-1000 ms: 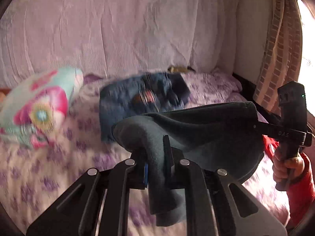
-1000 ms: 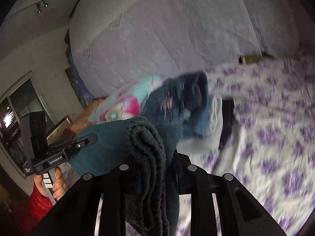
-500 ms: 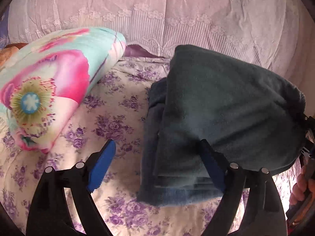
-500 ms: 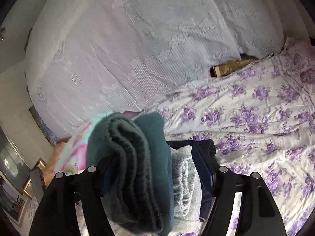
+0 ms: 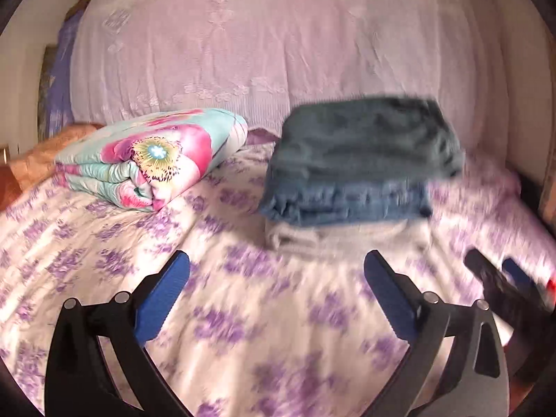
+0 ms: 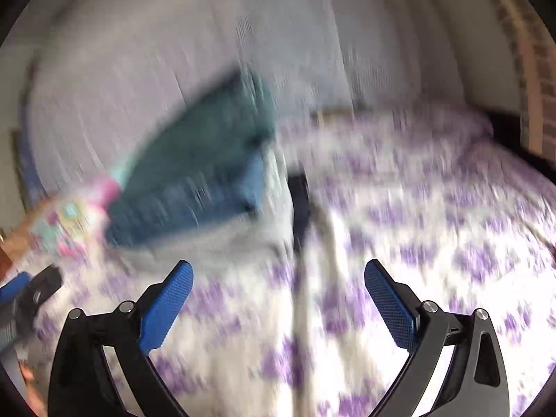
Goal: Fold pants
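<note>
The folded dark teal pants (image 5: pixel 365 139) lie on top of a stack of folded clothes, over blue jeans (image 5: pixel 351 201) and a pale grey garment (image 5: pixel 347 234), on the floral bed. My left gripper (image 5: pixel 276 295) is open and empty, a little in front of the stack. My right gripper (image 6: pixel 278 299) is open and empty too, also back from the stack; the teal pants (image 6: pixel 205 139) show blurred at the upper left of its view. The right gripper's tip (image 5: pixel 493 278) shows at the right of the left wrist view.
A rolled floral quilt (image 5: pixel 153 160) lies left of the stack. A white lace cover (image 5: pixel 243 52) drapes the headboard behind. The purple-flowered bedsheet (image 5: pixel 243 312) spreads in front. A dark garment (image 6: pixel 300 198) lies beside the stack. A curtain (image 6: pixel 535 69) hangs at far right.
Both grippers opened and let go of the teal pants on top of the stack, then drew back from it. Both views are still moving and blurred.
</note>
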Demonstrator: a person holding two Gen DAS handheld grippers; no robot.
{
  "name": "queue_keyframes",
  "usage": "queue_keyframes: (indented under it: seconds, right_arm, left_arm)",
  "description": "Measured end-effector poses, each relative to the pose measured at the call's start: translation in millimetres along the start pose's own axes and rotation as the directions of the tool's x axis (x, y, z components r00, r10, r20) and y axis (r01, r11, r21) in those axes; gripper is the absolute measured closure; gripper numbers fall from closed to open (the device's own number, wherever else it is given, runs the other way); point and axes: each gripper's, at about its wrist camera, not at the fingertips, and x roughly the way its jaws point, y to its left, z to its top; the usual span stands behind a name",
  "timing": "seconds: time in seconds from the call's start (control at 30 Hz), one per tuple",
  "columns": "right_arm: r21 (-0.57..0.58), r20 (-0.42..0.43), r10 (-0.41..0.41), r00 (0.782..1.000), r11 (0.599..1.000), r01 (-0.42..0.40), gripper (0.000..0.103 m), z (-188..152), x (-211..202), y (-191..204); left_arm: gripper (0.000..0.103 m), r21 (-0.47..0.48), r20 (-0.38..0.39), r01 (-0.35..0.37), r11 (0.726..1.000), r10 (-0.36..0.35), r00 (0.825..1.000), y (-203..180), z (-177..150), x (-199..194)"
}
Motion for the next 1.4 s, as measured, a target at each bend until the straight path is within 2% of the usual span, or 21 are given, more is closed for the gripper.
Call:
queue_keyframes:
  seconds: [0.03, 0.07, 0.13, 0.23, 0.33, 0.4, 0.47, 0.57, 0.63, 0.7, 0.77, 0.83, 0.93, 1.0, 1.07, 1.23, 1.33, 1.4]
  right_arm:
    - [0.011, -0.006, -0.040, 0.999, 0.999, 0.040, 0.004, -3, -2, -2]
    - [0.023, 0.023, -0.049, 0.999, 0.999, 0.049, 0.004, -10, -9, -4]
    - [0.034, 0.028, -0.041, 0.999, 0.999, 0.040, 0.004, -14, -19, -6]
    - [0.005, 0.023, -0.075, 0.997, 0.997, 0.075, 0.004, -24, -33, -1]
    - [-0.060, 0.028, -0.023, 0.999, 0.998, 0.024, 0.004, -36, -54, 8]
    - [-0.101, 0.086, -0.014, 0.996, 0.995, 0.023, 0.004, -45, -76, 12]
    - [-0.132, 0.188, -0.039, 0.981, 0.989, 0.064, 0.004, -51, -99, 20]
    - [-0.146, 0.322, -0.103, 0.941, 0.977, 0.157, 0.003, -61, -125, 29]
    - [-0.140, 0.364, -0.096, 0.926, 0.978, 0.157, 0.003, -64, -135, 28]
    - [-0.127, 0.380, -0.071, 0.922, 0.984, 0.128, 0.003, -62, -141, 25]
    - [-0.111, 0.392, -0.061, 0.918, 0.987, 0.113, 0.003, -61, -145, 21]
    - [-0.112, 0.380, -0.038, 0.924, 0.990, 0.087, 0.003, -61, -146, 21]
    - [-0.152, 0.304, 0.040, 0.952, 0.988, 0.007, 0.003, -60, -140, 24]
    - [-0.195, 0.229, 0.058, 0.972, 0.981, -0.012, 0.003, -60, -131, 32]
    - [-0.239, 0.183, 0.089, 0.979, 0.970, -0.044, 0.003, -61, -125, 41]
    - [-0.263, 0.199, 0.058, 0.978, 0.965, -0.004, 0.003, -64, -127, 50]
    - [-0.219, 0.227, 0.042, 0.973, 0.976, 0.009, 0.003, -57, -128, 45]
    - [-0.170, 0.278, 0.018, 0.960, 0.985, 0.030, 0.003, -41, -128, 43]
  left_arm:
    - [0.005, 0.039, -0.029, -0.040, 0.998, 0.041, 0.999, -2, -8, 1]
    - [0.005, 0.051, -0.050, -0.060, 0.997, 0.063, 0.997, -1, -13, 2]
    - [0.005, 0.041, -0.069, -0.056, 0.998, 0.059, 0.996, 4, -19, -4]
    - [0.005, 0.006, -0.038, -0.069, 0.998, 0.069, 0.997, 16, -24, -23]
    - [0.005, -0.021, -0.036, -0.081, 0.997, 0.080, 0.996, 24, -33, -39]
    - [0.005, -0.032, -0.043, -0.073, 0.997, 0.071, 0.997, 26, -36, -45]
    - [0.005, -0.040, -0.041, -0.065, 0.997, 0.063, 0.997, 28, -40, -53]
    - [0.005, -0.026, -0.022, -0.072, 0.997, 0.071, 0.997, 27, -42, -63]
    - [0.005, -0.012, -0.009, -0.082, 0.997, 0.082, 0.997, 25, -43, -68]
    - [0.005, 0.002, -0.008, -0.086, 0.996, 0.086, 0.996, 23, -44, -70]
    - [0.005, 0.013, -0.018, -0.081, 0.997, 0.082, 0.997, 22, -44, -70]
    - [0.005, 0.023, -0.026, -0.084, 0.996, 0.084, 0.996, 19, -44, -70]
    - [0.005, 0.034, -0.009, -0.085, 0.996, 0.086, 0.996, 17, -45, -73]
    - [0.005, 0.038, 0.010, -0.081, 0.996, 0.081, 0.997, 16, -44, -77]
    - [0.005, 0.044, 0.026, -0.096, 0.994, 0.095, 0.995, 14, -43, -81]
    - [0.005, 0.067, 0.040, -0.105, 0.992, 0.102, 0.994, 8, -40, -83]
    - [0.005, 0.036, 0.052, -0.126, 0.991, 0.124, 0.991, 8, -29, -77]
    - [0.005, 0.005, 0.055, -0.129, 0.992, 0.129, 0.990, 8, -16, -71]
